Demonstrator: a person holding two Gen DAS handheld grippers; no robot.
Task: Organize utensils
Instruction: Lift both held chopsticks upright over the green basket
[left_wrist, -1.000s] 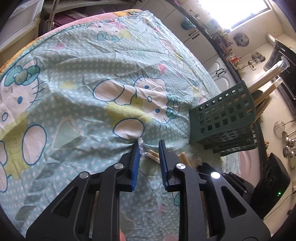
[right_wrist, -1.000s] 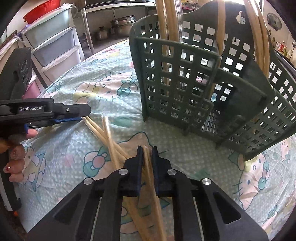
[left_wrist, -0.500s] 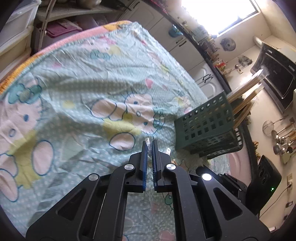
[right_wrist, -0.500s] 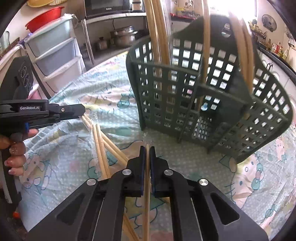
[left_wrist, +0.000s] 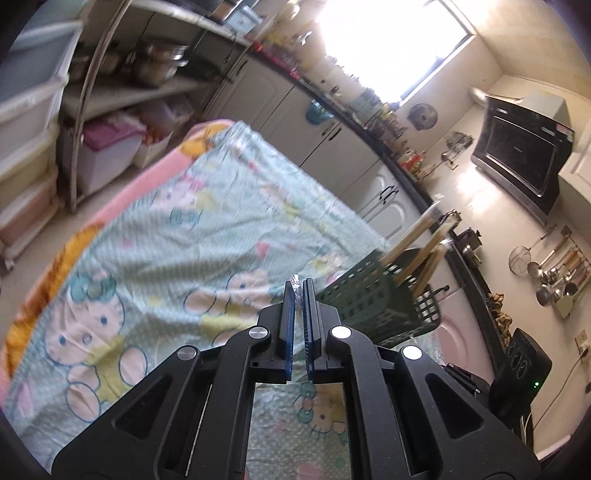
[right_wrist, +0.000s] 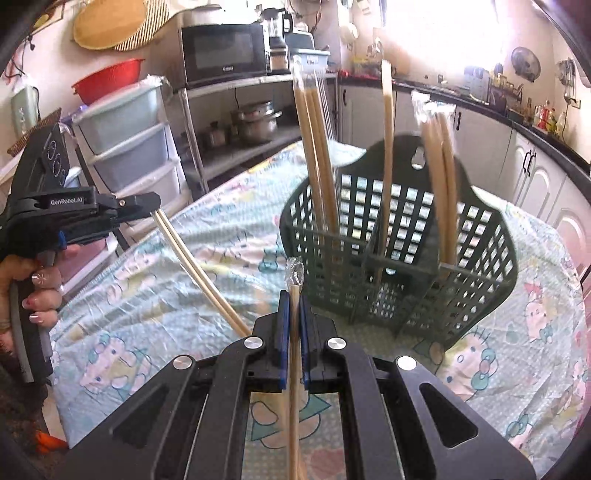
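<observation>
Home kitchen, microwave (right_wrist: 224, 54) on shelf, white cabinets (left_wrist: 373, 184), hanging ladles (left_wrist: 554, 269), cartoon tablecloth (left_wrist: 177, 236)

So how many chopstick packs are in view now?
5: three upright in the basket, at left, middle and right; one in each claw. Others may be hidden.

1. Worktop (right_wrist: 546, 258) covered by a wrinkled pale-green cartoon-print cloth (left_wrist: 207, 229), pink-edged.
2. Dark green lattice basket (right_wrist: 480, 266) stands on the cloth, just beyond the right fingers (right_wrist: 283, 332), offset right.
</observation>
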